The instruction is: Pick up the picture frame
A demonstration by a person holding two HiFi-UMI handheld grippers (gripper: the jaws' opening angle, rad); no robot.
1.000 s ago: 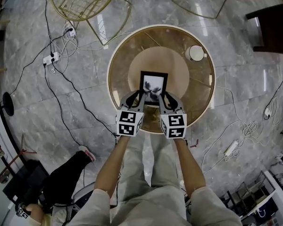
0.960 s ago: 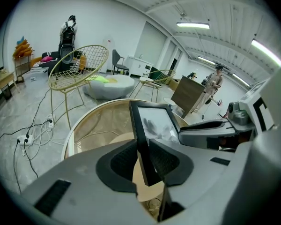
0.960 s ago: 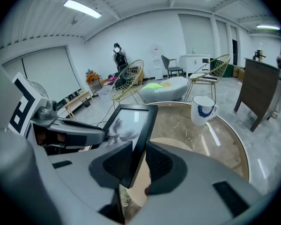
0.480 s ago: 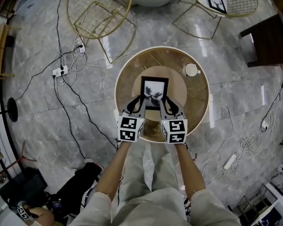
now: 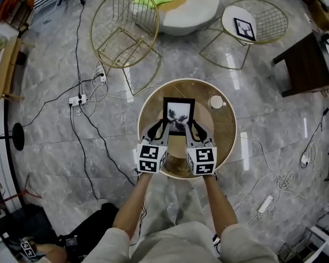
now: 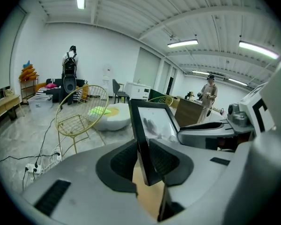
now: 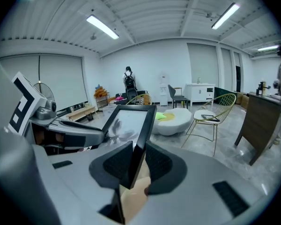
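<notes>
Over round table (image 5: 229,142), picture frame (image 5: 179,112) side edges clamped: left claw (image 5: 164,123), right claw (image 5: 190,123).

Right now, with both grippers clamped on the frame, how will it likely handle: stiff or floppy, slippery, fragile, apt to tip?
Probably stiff: the frame shows straight edges between the left gripper and right gripper. Its glossy front looks like glass, so likely fragile and slick. Clamped only near its lower corners, it could pivot if one grip slackens.
</notes>
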